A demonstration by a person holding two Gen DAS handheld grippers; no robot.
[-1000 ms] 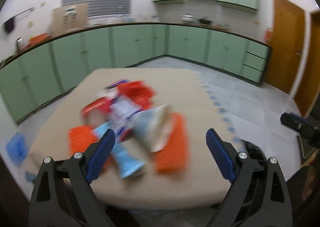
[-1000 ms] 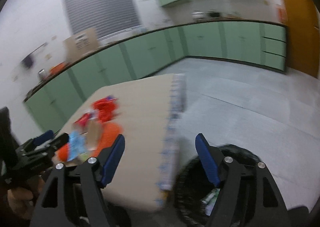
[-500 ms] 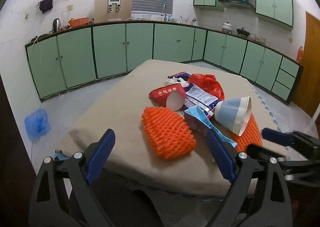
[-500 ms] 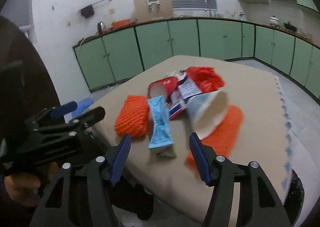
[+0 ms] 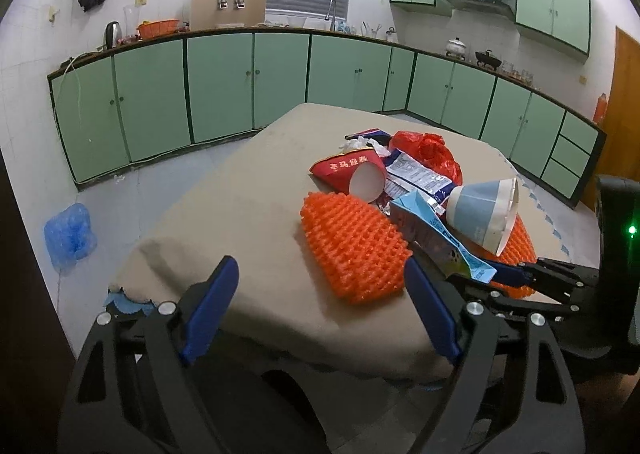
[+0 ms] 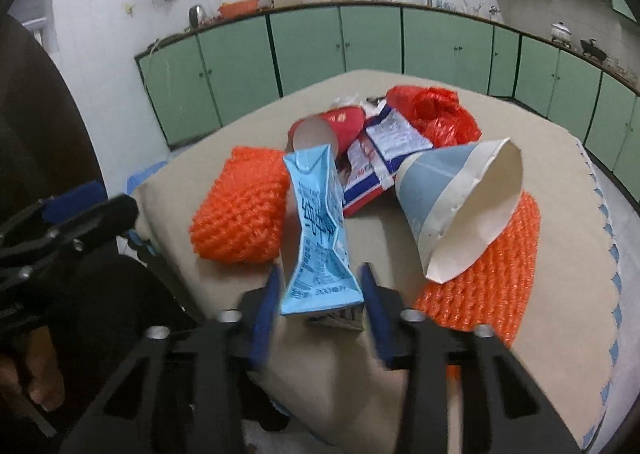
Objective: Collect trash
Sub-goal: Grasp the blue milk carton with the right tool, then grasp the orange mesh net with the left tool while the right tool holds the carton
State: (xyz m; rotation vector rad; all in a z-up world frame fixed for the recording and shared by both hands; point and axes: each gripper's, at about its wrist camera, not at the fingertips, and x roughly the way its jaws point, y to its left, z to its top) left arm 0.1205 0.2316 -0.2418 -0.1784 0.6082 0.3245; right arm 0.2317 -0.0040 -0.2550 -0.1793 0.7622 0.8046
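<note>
A pile of trash lies on the beige table point(image 5: 240, 193): an orange foam net point(image 5: 352, 246), a crushed blue milk carton point(image 5: 436, 238), a blue-and-white paper cone point(image 5: 484, 213), a red paper cup point(image 5: 352, 169), a printed wrapper point(image 5: 416, 173) and a red plastic bag point(image 5: 428, 149). My left gripper point(image 5: 320, 270) hovers at the table's near edge, open and narrowing slightly, nothing between its fingers. My right gripper point(image 6: 320, 274) is closing on the blue milk carton point(image 6: 320, 221), its pads against the carton's base. A second orange net point(image 6: 488, 274) lies under the paper cone point(image 6: 456, 205).
A blue plastic bag point(image 5: 70, 234) sits on the floor at the left. Green cabinets point(image 5: 220, 85) line the back walls and a wooden door point(image 5: 628, 113) stands at the right. A person's hand point(image 6: 24, 386) holds the left gripper point(image 6: 80, 209).
Both grippers swung from a blurred view of the floor and bin onto the trash pile. The right gripper came down over the blue carton and its jaws narrowed around it.
</note>
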